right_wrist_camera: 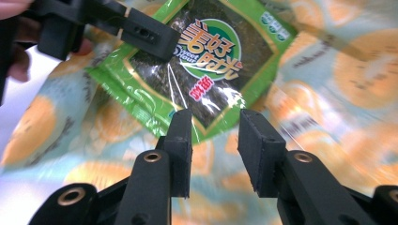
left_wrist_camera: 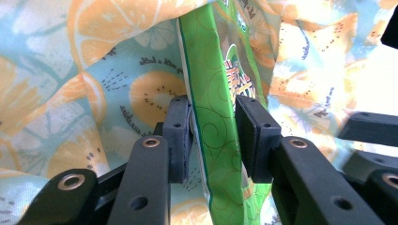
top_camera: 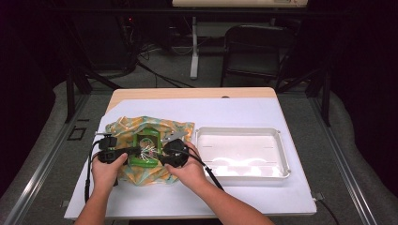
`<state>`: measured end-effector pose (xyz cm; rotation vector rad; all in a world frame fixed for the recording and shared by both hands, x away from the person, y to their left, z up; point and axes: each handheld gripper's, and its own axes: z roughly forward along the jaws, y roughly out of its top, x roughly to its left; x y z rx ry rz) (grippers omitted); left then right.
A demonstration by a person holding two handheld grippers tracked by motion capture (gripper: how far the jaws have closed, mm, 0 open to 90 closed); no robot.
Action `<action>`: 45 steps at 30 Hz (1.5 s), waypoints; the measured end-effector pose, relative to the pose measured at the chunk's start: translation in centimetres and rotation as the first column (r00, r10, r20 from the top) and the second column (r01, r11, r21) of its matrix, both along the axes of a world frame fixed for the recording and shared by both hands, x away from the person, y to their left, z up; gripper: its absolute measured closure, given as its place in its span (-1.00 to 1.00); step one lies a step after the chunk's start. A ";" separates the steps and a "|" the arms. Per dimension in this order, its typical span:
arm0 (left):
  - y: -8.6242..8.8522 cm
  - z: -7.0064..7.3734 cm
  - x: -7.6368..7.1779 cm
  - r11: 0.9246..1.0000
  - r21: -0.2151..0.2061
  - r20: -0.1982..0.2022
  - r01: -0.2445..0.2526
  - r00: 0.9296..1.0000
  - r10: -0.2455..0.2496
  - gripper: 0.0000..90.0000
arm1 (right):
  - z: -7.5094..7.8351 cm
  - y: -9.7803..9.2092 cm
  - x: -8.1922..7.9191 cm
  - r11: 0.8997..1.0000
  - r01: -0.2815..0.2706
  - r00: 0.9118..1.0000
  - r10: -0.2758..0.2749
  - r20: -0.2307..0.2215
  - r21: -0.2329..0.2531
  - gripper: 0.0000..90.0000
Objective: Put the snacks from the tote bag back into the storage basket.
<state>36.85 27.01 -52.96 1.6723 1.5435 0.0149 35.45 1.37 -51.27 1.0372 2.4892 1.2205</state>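
A green seaweed snack packet [top_camera: 146, 140] lies on a crumpled cloth bag [top_camera: 123, 129] printed with orange and kiwi slices, at the table's left. My left gripper [top_camera: 133, 151] comes in from the left. In the left gripper view the packet [left_wrist_camera: 211, 70] stands edge-on between the pads, and the left gripper [left_wrist_camera: 213, 136] is shut on it. My right gripper [top_camera: 162, 152] comes from the right; the right gripper [right_wrist_camera: 216, 136] hangs open just above the packet's near corner [right_wrist_camera: 211, 61] with nothing between its pads. One of the left gripper's fingers [right_wrist_camera: 145, 30] rests on the packet's far corner.
A white empty plastic tray [top_camera: 241, 132] stands right of the bag on the white table cover [top_camera: 197, 112]. Beyond the table's far edge stand a dark chair [top_camera: 253, 47] and table legs.
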 end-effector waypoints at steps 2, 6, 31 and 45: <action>0.1 0.1 -0.1 1.000 -0.017 0.000 0.001 1.000 -0.001 0.52 | 0.3 -1.0 -0.6 1.000 -0.007 1.000 0.007 0.000 0.011 0.44; 0.3 0.2 -0.3 0.999 -0.046 0.003 0.004 1.000 -0.004 0.56 | 0.7 -3.2 -1.5 0.999 -0.003 1.000 0.003 0.001 0.042 0.42; 0.9 0.2 -1.9 0.993 -0.115 -0.030 -0.015 0.999 0.012 0.61 | 0.9 -12.1 -2.2 0.973 0.135 0.990 -0.138 0.004 0.189 0.38; 0.9 0.7 -2.2 0.990 -0.139 0.011 -0.039 0.999 0.041 0.61 | 0.5 -12.3 -2.1 0.972 0.141 0.990 -0.143 -0.006 0.185 0.37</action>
